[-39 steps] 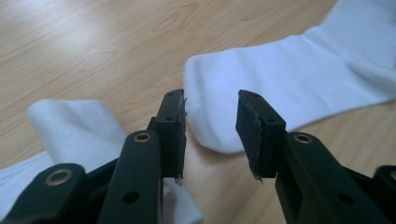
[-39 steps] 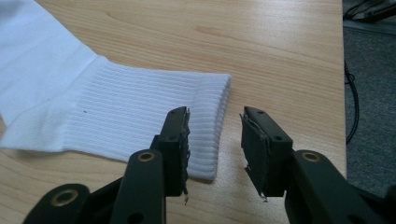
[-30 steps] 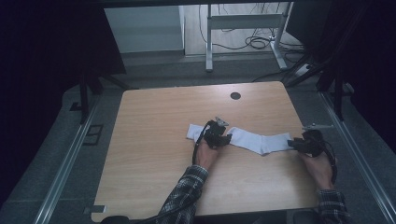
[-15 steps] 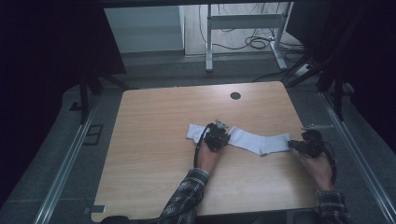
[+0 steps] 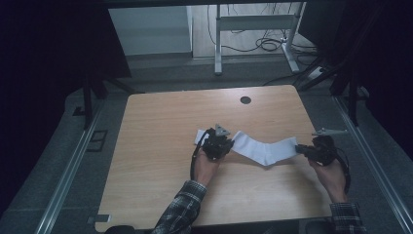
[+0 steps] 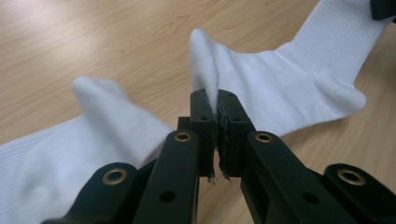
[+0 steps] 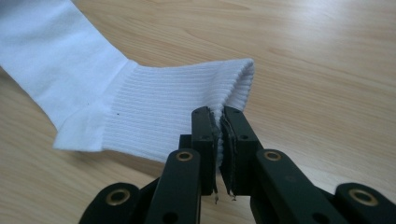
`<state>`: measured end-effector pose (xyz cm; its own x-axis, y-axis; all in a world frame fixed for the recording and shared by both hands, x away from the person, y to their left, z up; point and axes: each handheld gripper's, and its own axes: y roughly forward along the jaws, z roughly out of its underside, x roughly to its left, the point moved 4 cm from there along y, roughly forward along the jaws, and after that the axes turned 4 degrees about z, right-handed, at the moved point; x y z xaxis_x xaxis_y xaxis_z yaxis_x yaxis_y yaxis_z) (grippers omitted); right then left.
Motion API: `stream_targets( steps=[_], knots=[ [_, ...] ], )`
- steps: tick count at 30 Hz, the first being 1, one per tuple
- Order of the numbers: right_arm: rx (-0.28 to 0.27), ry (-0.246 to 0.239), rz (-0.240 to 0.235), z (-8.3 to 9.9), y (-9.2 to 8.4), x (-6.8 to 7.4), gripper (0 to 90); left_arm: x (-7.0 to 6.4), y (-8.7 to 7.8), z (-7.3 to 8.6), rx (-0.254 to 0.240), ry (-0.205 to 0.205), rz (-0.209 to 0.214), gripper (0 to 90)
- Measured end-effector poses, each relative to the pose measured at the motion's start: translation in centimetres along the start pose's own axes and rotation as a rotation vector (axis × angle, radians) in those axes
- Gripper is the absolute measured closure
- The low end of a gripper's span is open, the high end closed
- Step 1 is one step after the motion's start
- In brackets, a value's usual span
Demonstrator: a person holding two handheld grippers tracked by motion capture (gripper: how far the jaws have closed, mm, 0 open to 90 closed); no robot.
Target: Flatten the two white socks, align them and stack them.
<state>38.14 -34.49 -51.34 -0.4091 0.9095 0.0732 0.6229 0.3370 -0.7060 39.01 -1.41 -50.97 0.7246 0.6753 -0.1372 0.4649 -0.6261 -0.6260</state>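
While the left gripper (image 6: 217, 109) pinches the toe end of a white sock (image 5: 265, 148) and the right gripper (image 7: 219, 123) clamps its ribbed cuff, the sock sags between them near the middle of the wooden table (image 5: 160, 122). A second sock (image 6: 93, 135) lies toward nine o'clock of the left gripper, mostly hidden behind it in the high view. Toward six o'clock the table edge cuts off both plaid sleeves (image 5: 182, 209).
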Motion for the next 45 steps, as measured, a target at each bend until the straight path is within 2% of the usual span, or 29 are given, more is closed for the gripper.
stream_targets(
  steps=[2, 3, 4, 6, 7, 8, 9, 10, 11, 12, 14, 15, 16, 17, 18, 19, 20, 25, 28, 32, 36, 39, 42, 44, 45],
  knots=[
    [-0.003, -0.035, -0.019, -0.4, -0.2, 1.2, 84.2, 0.1, -1.9, 0.6, -0.009, 0.002, -0.009, 86.1],
    [-0.003, -0.035, -0.019, -0.4, -0.2, 1.2, 84.2, 0.1, -1.9, 0.6, -0.009, 0.002, -0.009, 86.1],
    [-0.006, -0.058, -0.033, -0.7, -0.3, 2.1, 84.1, 0.1, -3.2, 1.1, -0.017, -0.002, -0.009, 86.1],
    [-0.008, -0.075, -0.05, -0.9, -0.4, 3.0, 84.1, 0.2, -3.8, 1.4, -0.019, 0.0, -0.014, 86.1],
    [-0.01, -0.082, -0.06, -1.1, -0.4, 3.4, 84.1, 0.3, -5.1, 2.1, -0.026, -0.005, -0.019, 86.0],
    [-0.014, -0.089, -0.07, -1.2, -0.4, 3.9, 84.1, 0.4, -5.7, 2.5, -0.028, -0.008, -0.023, 86.0],
    [-0.014, -0.089, -0.07, -1.2, -0.4, 3.9, 84.1, 0.4, -5.7, 2.5, -0.028, -0.008, -0.023, 86.0],
    [-0.017, -0.091, -0.087, -1.3, -0.4, 4.3, 84.0, 0.5, -6.3, 2.9, -0.027, -0.008, -0.033, 86.0],
    [-0.02, -0.096, -0.123, -1.4, -0.2, 5.3, 84.0, 0.8, -7.4, 3.8, -0.028, -0.016, -0.044, 86.0],
    [-0.02, -0.096, -0.123, -1.4, -0.2, 5.3, 84.0, 0.8, -7.4, 3.8, -0.028, -0.016, -0.044, 86.0],
    [-0.017, -0.107, -0.168, -1.5, 0.2, 6.8, 84.0, 1.4, -8.8, 5.4, -0.033, -0.044, -0.056, 86.0],
    [-0.011, -0.112, -0.181, -1.6, 0.3, 7.4, 83.9, 1.4, -8.8, 5.4, -0.033, -0.044, -0.056, 86.0],
    [-0.006, -0.12, -0.192, -1.6, 0.5, 7.9, 83.9, 1.9, -9.6, 6.5, -0.034, -0.065, -0.061, 86.0],
    [-0.005, -0.128, -0.199, -1.6, 0.8, 8.4, 83.9, 1.9, -9.6, 6.5, -0.034, -0.065, -0.061, 85.9],
    [0.002, -0.137, -0.207, -1.6, 1.0, 8.9, 83.9, 2.2, -10.3, 7.5, -0.036, -0.082, -0.071, 86.0],
    [0.007, -0.145, -0.213, -1.7, 1.2, 9.4, 83.9, 2.2, -10.3, 7.5, -0.036, -0.082, -0.071, 85.9],
    [0.011, -0.155, -0.218, -1.7, 1.5, 9.9, 83.8, 2.5, -10.7, 8.5, -0.035, -0.097, -0.075, 85.9],
    [0.037, -0.189, -0.228, -1.6, 2.6, 11.7, 83.7, 2.9, -11.2, 10.0, -0.025, -0.111, -0.087, 85.9],
    [0.046, -0.198, -0.228, -1.5, 3.2, 12.3, 83.6, 3.1, -11.2, 10.9, -0.015, -0.119, -0.097, 85.8],
    [0.066, -0.208, -0.223, -1.0, 4.1, 12.5, 83.4, 3.2, -10.6, 12.4, 0.021, -0.134, -0.106, 85.3],
    [0.09, -0.217, -0.218, -0.5, 4.8, 12.6, 82.7, 3.4, -9.9, 13.1, 0.054, -0.13, -0.115, 84.5],
    [0.124, -0.255, -0.197, 0.2, 5.7, 12.8, 80.0, 3.7, -9.1, 14.1, 0.089, -0.154, -0.128, 81.6],
    [0.133, -0.27, -0.184, 0.5, 5.9, 12.8, 77.8, 3.8, -9.2, 14.2, 0.078, -0.169, -0.125, 79.3],
    [0.126, -0.271, -0.182, 0.4, 5.9, 12.7, 74.6, 3.9, -9.4, 13.9, 0.074, -0.159, -0.141, 70.6],
    [0.117, -0.267, -0.181, 0.3, 5.7, 12.6, 72.5, 3.9, -9.5, 13.7, 0.065, -0.163, -0.142, 70.6]
  ],
)
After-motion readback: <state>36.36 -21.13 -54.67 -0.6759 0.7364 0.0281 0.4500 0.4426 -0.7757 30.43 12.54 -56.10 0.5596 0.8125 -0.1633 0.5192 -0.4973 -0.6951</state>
